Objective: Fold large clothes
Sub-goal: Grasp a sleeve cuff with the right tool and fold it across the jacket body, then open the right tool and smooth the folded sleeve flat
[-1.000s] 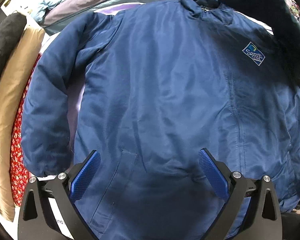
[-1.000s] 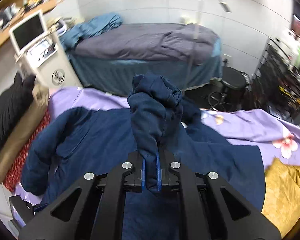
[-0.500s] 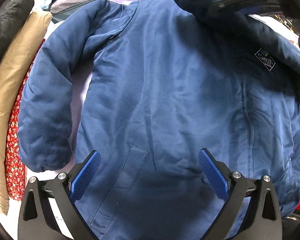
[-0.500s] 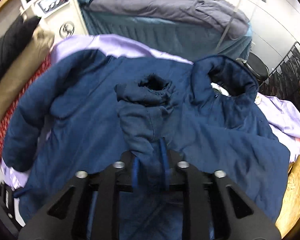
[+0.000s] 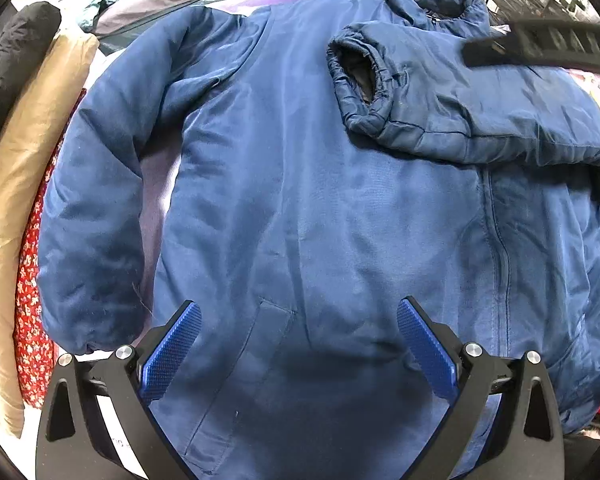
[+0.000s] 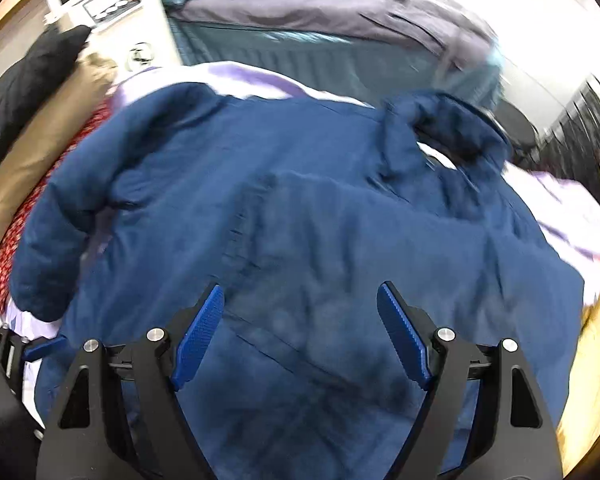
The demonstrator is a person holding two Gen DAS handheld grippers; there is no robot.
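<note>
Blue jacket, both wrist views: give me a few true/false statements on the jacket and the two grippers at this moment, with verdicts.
1. One sleeve is folded across the chest of the blue jacket. True.
2. The right gripper is clamped on the sleeve cuff. False: its jaws stand open, having just been opening, with nothing pinched between them.
3. The left gripper is open above the jacket's lower front. True.
4. The other sleeve is also folded over the chest. False: it lies out at the jacket's side.
5. The jacket is red. False: it is blue.
</note>
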